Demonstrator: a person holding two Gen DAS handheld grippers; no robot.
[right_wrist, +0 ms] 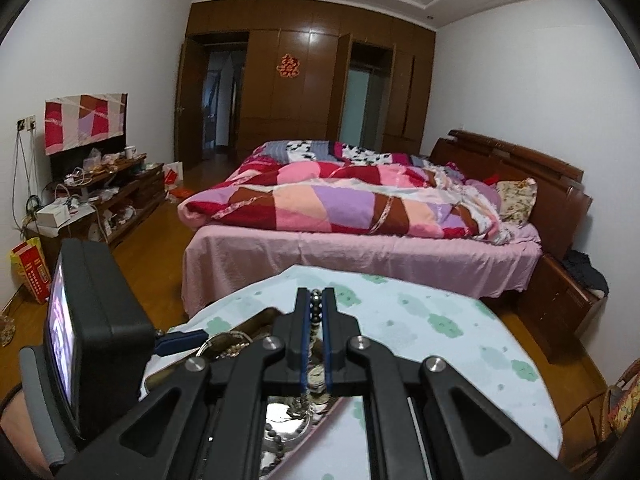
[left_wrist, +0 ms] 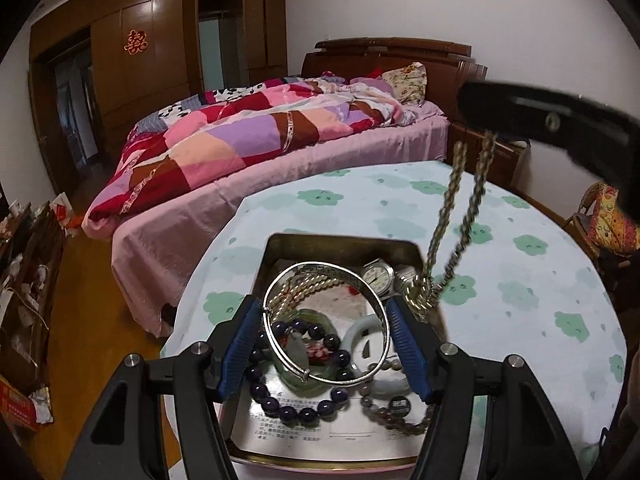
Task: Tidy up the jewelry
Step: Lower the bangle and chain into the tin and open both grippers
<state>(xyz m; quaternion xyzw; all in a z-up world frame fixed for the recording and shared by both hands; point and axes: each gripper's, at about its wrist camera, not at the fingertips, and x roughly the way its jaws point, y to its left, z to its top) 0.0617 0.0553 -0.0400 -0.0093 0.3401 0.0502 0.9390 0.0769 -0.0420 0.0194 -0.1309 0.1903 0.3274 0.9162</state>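
left wrist view: my left gripper (left_wrist: 326, 344) has its blue pads pressed on both sides of a silver bangle (left_wrist: 326, 326), held over the metal tin (left_wrist: 280, 248).
tin contents: purple bead bracelet (left_wrist: 296, 396) at 7 o'clock of the bangle, white bangle (left_wrist: 370, 348) at 4, wristwatch (left_wrist: 378, 274) at 1.
chain: the metal chain (left_wrist: 448, 216) hangs from my right gripper (left_wrist: 476, 116) at 2 o'clock, its low end at the tin's right rim.
table: flower-print cloth (left_wrist: 520, 280) beneath the tin.
right wrist view: my right gripper (right_wrist: 316, 300) is nearly closed, chain links (right_wrist: 316, 304) pinched between the pads.
tin: just below the jaws at 6 o'clock (right_wrist: 256, 318).
bed (right_wrist: 360, 216): at 12 o'clock.
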